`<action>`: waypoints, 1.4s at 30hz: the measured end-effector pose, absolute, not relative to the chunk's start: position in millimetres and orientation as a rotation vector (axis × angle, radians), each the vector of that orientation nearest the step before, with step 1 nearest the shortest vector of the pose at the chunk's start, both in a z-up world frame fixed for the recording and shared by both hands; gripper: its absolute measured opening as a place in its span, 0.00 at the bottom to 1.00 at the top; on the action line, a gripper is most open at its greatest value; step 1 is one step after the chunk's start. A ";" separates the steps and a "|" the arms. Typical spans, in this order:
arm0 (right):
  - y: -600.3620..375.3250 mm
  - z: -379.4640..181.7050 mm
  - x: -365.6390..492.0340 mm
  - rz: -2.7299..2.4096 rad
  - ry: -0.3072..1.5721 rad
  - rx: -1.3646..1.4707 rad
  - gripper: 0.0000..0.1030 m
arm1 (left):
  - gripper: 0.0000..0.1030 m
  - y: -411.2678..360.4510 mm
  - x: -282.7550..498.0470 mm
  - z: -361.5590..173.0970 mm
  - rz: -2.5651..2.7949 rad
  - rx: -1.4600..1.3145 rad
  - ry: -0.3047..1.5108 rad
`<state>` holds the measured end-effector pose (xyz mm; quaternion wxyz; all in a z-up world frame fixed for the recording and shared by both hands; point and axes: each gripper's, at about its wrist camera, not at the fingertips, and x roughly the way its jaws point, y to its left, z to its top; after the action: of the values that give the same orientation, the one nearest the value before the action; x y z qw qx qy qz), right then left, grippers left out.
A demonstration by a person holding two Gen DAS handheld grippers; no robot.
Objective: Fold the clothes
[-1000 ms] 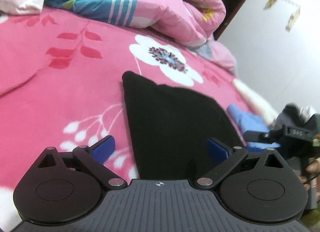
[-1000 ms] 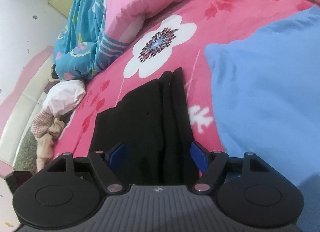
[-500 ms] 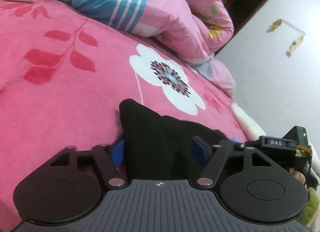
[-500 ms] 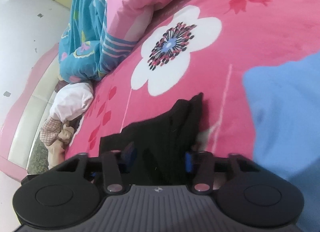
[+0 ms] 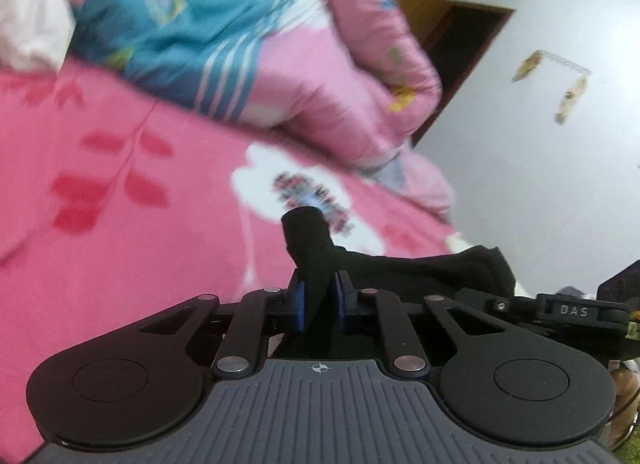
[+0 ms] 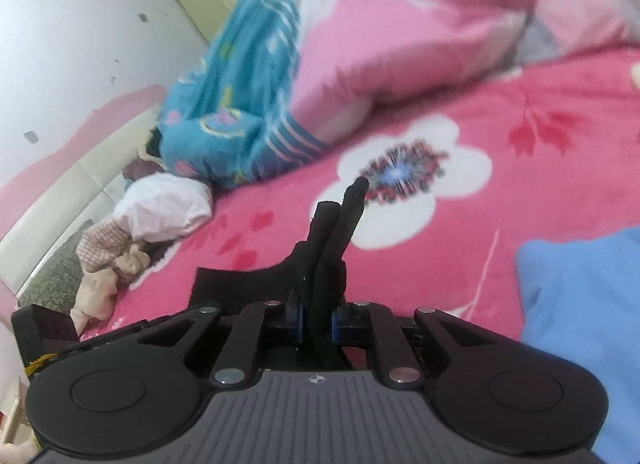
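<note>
Bunching limply between the pads, the black garment (image 5: 420, 268) looks light and soft, each just-closed hand-held gripper, left (image 5: 319, 300) and right (image 6: 318, 318), pinching a corner above the pink bed (image 6: 540, 184), best held at corners.

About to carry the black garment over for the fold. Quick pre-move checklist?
1. Left gripper shut on the black garment, jaws just closed: ok.
2. Right gripper shut on the same garment, jaws just closed: ok.
3. Cloth sits deep between the fingers, not at the tips: ok.
4. All layers caught in each grip: cannot tell.
5. Blue garment apart from the black one: ok.
6. Pink bedspread not pinched along with it: cannot tell.
</note>
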<state>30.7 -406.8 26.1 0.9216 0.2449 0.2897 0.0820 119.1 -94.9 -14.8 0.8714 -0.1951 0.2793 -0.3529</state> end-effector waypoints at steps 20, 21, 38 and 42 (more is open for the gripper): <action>-441.6 181.6 -182.4 0.006 0.085 0.316 0.11 | 0.09 -157.2 -17.6 136.1 -1.063 -0.389 0.187; -445.5 185.5 -189.1 -0.005 0.075 0.304 0.11 | 0.09 -163.8 -21.2 137.7 -1.075 -0.387 0.181; -525.4 161.0 -220.5 -0.160 0.177 0.255 0.11 | 0.09 -258.3 -29.8 94.7 -1.173 -0.378 0.322; -538.4 141.3 -199.9 -0.179 0.230 0.260 0.11 | 0.09 -269.2 -11.4 75.8 -1.130 -0.384 0.381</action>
<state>-199.9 -538.4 141.3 0.9810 0.1291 0.1140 -0.0891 -11.4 -269.2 75.8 0.8102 -0.1798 0.1785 -0.5286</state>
